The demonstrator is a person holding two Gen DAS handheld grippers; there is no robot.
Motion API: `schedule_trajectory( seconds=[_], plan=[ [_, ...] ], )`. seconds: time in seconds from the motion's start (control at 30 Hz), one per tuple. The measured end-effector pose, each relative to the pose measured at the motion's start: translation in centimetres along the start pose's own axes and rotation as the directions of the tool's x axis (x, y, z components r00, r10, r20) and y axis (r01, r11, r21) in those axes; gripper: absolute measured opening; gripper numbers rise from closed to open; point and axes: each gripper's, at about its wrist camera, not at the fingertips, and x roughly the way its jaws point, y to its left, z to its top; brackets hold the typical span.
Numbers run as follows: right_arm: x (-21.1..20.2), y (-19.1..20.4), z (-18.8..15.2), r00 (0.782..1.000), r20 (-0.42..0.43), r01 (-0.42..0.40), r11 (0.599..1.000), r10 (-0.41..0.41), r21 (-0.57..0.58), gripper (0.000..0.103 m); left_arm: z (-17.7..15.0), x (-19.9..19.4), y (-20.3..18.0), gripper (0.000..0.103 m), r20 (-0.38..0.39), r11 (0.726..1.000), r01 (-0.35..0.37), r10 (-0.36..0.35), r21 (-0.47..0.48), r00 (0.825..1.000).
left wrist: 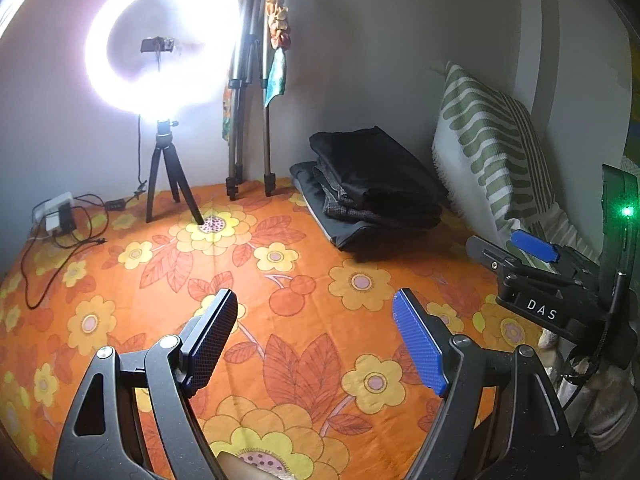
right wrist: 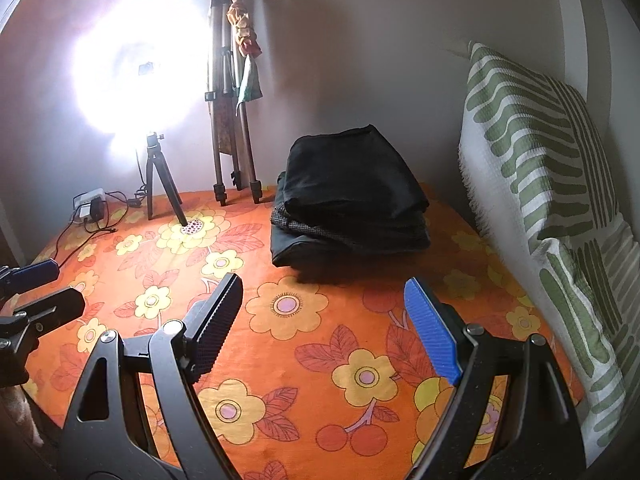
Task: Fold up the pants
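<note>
Two grippers were in view, both with jaws spread wide and nothing between them; the left gripper (left wrist: 316, 336) hung over the bedsheet (left wrist: 304, 264), and the right gripper (right wrist: 326, 326) hung over the same cloth, just beside the left one, which showed at the left edge of the right wrist view; each had one dark pad and one blue pad (right wrist: 432, 332).

The sheet was orange with large yellow flowers and red leaves, spread flat over the whole surface; no garment lay on its near part.

Farther back sat one stack of folded pants (right wrist: 352, 196), dark and squared off, several layers deep, though the exact count of pieces could not be told; the stack rested on the sheet near the back wall, well apart from both grippers.

To the right one pillow (right wrist: 540, 184), white with green stripes, leaned against the wall.

At the back left stood two tripods: a short black one carrying one lit ring light (left wrist: 160, 44), very bright; a taller folded tripod (left wrist: 248, 92) propped in the corner with rags (left wrist: 278, 24) draped on it.

One charger with tangled cables (left wrist: 60, 216) lay at the far left edge; the walls were plain and pale.
</note>
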Motion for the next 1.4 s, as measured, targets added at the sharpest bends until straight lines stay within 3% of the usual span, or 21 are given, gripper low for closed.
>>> schedule_trajectory(
  seconds=[0.37, 1.4],
  plan=[
    [0.2, -2.4, -0.1, 1.000, -0.026, -0.007, 0.995, 0.010, 0.101, 0.086, -0.1, -0.1, -0.1, 0.080, 0.002, 1.000, -0.003, 0.003, 0.005, 1.000],
    [0.5, -2.1, 0.0, 0.999, -0.027, -0.016, 0.995, 0.018, 0.095, 0.086, -0.1, -0.8, -0.4, 0.080, 0.017, 1.000, -0.013, 0.013, 0.015, 1.000]
  ],
)
